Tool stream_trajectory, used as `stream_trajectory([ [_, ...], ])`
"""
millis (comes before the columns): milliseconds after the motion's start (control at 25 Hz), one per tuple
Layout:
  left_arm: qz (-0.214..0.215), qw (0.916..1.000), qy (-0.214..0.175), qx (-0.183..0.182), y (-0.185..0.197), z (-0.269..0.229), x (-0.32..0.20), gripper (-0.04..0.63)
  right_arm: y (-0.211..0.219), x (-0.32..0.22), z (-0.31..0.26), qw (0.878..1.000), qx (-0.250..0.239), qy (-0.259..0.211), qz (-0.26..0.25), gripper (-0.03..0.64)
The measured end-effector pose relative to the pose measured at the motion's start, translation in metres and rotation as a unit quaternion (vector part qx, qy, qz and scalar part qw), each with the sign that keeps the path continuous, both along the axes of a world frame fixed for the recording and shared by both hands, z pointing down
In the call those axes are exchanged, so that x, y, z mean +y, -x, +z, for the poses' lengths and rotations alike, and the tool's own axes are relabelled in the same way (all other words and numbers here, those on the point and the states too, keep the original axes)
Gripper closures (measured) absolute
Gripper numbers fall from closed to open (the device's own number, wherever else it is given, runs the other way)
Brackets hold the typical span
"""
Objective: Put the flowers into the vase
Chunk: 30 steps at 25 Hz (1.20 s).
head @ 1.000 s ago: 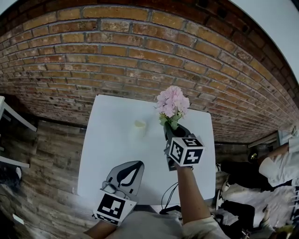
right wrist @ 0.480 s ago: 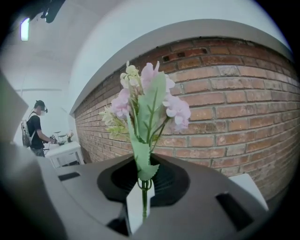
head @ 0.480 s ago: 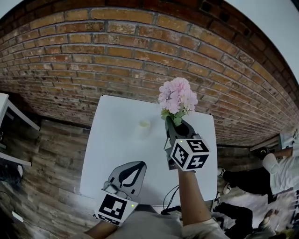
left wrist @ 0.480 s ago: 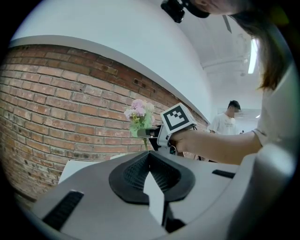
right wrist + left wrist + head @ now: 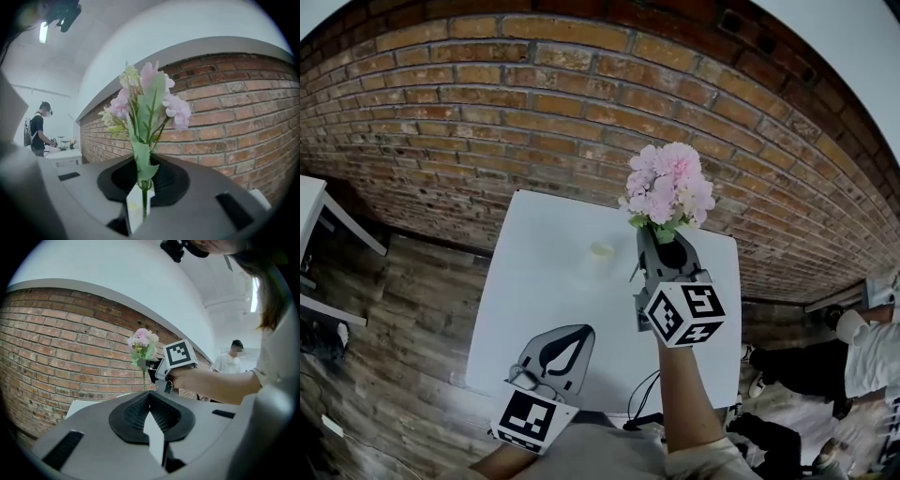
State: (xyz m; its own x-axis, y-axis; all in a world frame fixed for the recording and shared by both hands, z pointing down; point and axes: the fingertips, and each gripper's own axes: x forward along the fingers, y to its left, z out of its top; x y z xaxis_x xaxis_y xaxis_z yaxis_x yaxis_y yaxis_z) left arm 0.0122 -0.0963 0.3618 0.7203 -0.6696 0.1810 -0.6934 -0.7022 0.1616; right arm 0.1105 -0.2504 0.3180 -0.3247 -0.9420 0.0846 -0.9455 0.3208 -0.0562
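Your right gripper (image 5: 662, 251) pinches the thin green stem of the bunch of pale pink artificial flowers (image 5: 668, 183). The blooms stand upright over ragged green leaves, up in the air above the square white table (image 5: 534, 281). The small pale vase (image 5: 602, 251) stands on the table just beside them. Your left gripper (image 5: 577, 334) sits low, jaws together, holding nothing.
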Motion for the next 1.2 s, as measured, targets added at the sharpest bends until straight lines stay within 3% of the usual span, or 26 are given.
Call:
stream_trajectory([
  [640,-0.029,0.9996,0.003,-0.005,0.018,0.002,-0.007,0.588,0.029,-0.005,-0.043,0.992,-0.023,-0.116,-0.037,0.563],
  [960,-0.043,0.999,0.008,-0.006,0.023,0.003,-0.011,0.588,0.041,-0.017,-0.043,0.989,-0.026,-0.133,-0.055,0.563],
  [1200,-0.055,0.9983,0.019,-0.007,0.028,0.008,-0.017,0.588,0.047,-0.026,-0.009,0.991,-0.031,-0.113,-0.062,0.561],
])
